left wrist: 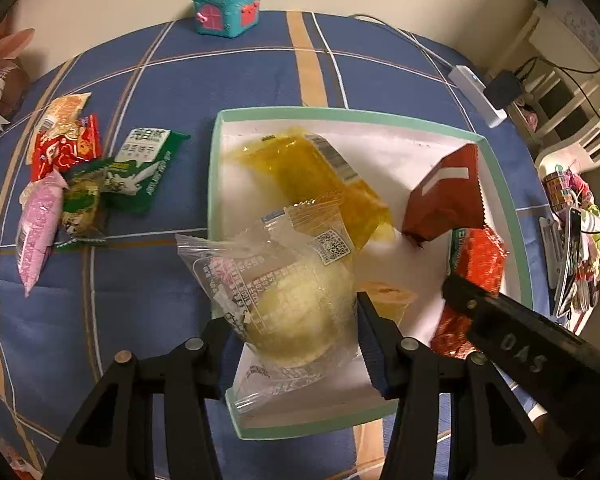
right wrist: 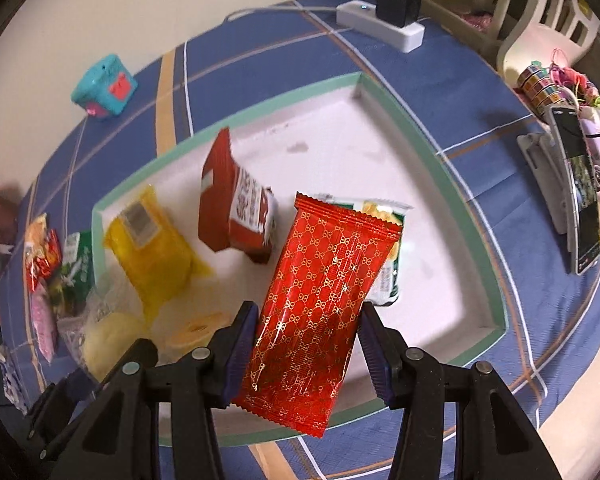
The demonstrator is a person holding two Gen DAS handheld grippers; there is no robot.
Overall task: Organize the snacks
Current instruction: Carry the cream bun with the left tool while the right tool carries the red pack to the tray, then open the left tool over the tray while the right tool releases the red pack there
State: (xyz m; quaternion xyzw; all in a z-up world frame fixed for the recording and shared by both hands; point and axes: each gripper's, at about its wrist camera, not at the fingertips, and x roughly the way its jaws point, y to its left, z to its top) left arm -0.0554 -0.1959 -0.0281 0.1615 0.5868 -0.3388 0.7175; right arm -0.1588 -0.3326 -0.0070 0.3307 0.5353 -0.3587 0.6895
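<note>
Roughly half done: left tongs [left wrist: 292, 332] clamped on a clear-wrapped round pastry [left wrist: 288, 312], right tongs [right wrist: 308, 332] clamped on a red gold-patterned packet [right wrist: 320, 304], both over the mint-rimmed tray [left wrist: 216, 168] already holding several snacks, while a small pile of packets [left wrist: 80, 176] waits on the surface [left wrist: 140, 300].

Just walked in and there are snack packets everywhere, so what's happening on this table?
A person with a gripper in each hand is sorting snacks into the green-rimmed tray. The left gripper holds a clear-wrapped round pastry over the tray's near corner. The right gripper holds a red gold-patterned packet above the tray. A yellow packet and a dark red packet already lie inside. A few packets wait on the blue cloth beside it.
</note>
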